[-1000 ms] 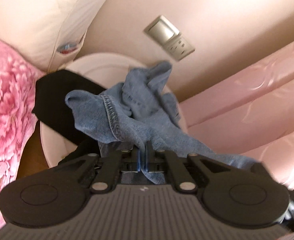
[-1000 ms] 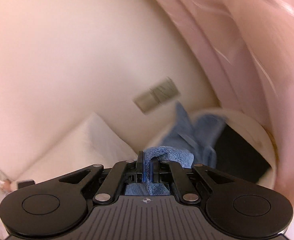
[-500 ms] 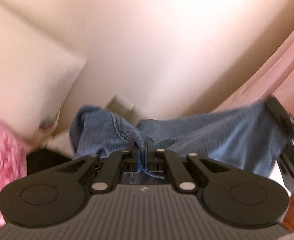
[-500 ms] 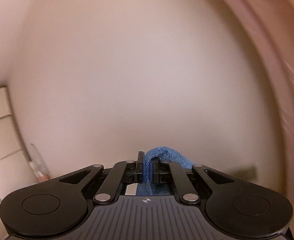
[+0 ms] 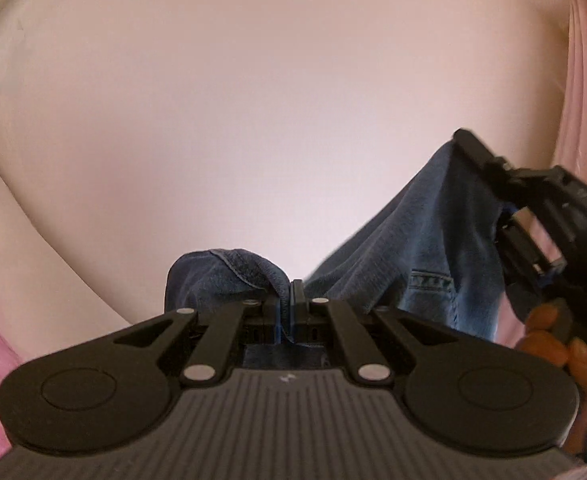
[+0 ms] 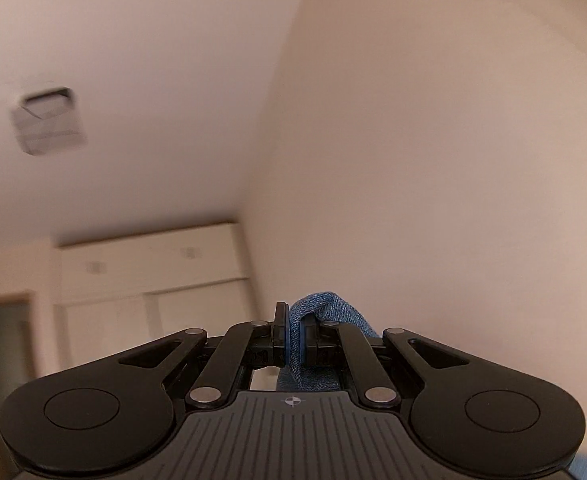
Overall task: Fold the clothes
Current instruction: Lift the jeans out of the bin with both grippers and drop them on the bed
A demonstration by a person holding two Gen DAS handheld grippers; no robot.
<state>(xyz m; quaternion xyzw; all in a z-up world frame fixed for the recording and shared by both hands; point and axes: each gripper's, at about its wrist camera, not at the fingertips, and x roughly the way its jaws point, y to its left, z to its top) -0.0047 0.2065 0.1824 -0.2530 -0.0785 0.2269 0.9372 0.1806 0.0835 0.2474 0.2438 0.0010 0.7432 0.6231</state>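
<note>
Two grippers each grasp the same blue denim garment [image 5: 425,248]. The left gripper [image 5: 291,292] has its jaws clenched on a hemmed edge of the cloth, which bunches up in a rounded fold just left of the fingertips and passes down between them. From that grip the denim stretches away to the right and upward, taut, with a stitched belt loop showing on its face. At its far right end the cloth meets the right gripper [image 5: 459,138], seen side-on in the left wrist view, with the person's hand [image 5: 549,340] below it.

In the right wrist view the right gripper [image 6: 289,320] is clamped on a thick fold of the denim [image 6: 325,308], which loops over the right finger and drops behind the jaws. Beyond both grippers there is only a plain pale wall [image 5: 253,100]. A pink curtain [image 5: 585,80] hangs at the far right of the left gripper. Ahead and left of the right gripper stands a white cupboard [image 6: 149,268], with a blurred square fitting [image 6: 47,122] on the ceiling above it.
</note>
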